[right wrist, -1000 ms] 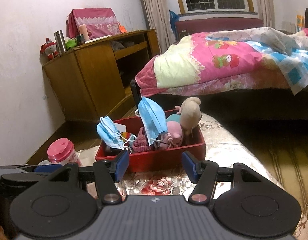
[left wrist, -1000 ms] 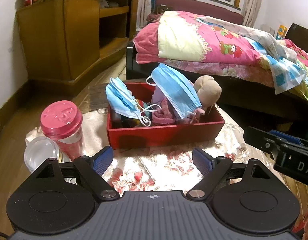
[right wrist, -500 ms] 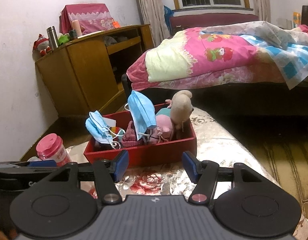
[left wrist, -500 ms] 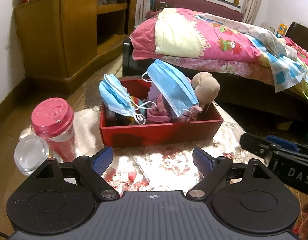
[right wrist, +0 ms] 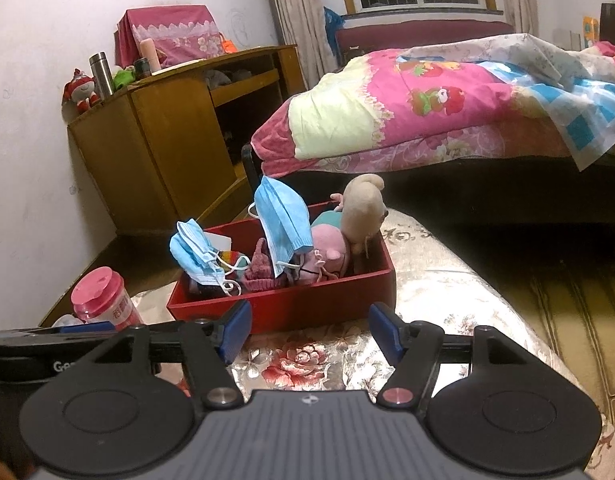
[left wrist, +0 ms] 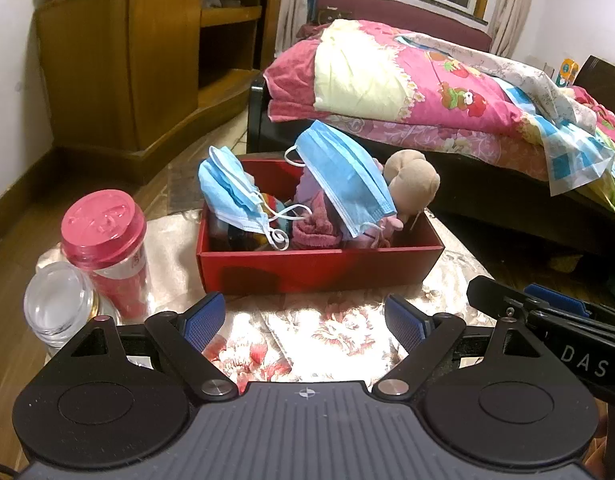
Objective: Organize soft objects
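Note:
A red box (left wrist: pixel 319 266) (right wrist: pixel 307 304) stands on a floral cloth-covered table (left wrist: pixel 307 332). It holds soft things: two blue face masks (left wrist: pixel 347 184) (left wrist: pixel 231 192), a beige plush toy (left wrist: pixel 413 182), a pink plush (right wrist: pixel 327 246) and a dark pink knit piece (left wrist: pixel 315 228). My left gripper (left wrist: pixel 305 320) is open and empty, in front of the box. My right gripper (right wrist: pixel 309 330) is open and empty, also just short of the box's front wall.
A pink-lidded jar (left wrist: pixel 105 252) and a clear glass jar (left wrist: pixel 59 304) stand left of the box. A wooden cabinet (left wrist: pixel 147 56) is at the back left, a bed with a pink quilt (left wrist: pixel 427 92) behind the table.
Both grippers have drawn back and shifted slightly, so the box sits a little lower and nearer the middle of each view. Both stay open and empty.

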Available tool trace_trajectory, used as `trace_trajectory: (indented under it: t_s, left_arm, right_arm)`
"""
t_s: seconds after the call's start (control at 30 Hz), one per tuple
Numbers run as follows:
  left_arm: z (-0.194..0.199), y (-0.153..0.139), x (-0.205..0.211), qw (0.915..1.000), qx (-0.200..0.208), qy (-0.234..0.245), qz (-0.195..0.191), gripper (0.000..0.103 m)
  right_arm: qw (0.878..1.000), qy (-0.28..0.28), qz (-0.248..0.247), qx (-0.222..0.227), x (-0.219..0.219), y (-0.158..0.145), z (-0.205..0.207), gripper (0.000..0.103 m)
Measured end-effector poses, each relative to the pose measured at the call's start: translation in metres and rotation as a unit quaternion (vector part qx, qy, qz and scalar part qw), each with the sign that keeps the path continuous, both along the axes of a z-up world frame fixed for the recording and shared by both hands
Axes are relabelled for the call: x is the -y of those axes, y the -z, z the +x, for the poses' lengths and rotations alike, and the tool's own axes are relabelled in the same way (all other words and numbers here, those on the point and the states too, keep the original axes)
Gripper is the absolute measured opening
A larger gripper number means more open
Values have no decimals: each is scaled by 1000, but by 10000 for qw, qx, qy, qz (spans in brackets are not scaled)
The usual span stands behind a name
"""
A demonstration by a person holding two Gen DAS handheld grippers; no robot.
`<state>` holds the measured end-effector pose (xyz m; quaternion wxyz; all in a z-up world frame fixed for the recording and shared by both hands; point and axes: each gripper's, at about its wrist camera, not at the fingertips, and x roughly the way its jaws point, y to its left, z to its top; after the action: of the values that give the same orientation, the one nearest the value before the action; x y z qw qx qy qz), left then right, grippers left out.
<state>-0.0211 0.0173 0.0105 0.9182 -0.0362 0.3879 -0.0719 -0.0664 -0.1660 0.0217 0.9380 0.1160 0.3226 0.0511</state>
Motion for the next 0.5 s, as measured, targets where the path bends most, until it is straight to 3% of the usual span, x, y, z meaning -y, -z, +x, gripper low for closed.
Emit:
trace_trajectory:
  t_s: [0.5]
  left_arm:
    - [1,2,1,10000,11,-6,58,85]
  right_arm:
    - [10000,13,16,-30,2,1,1,37]
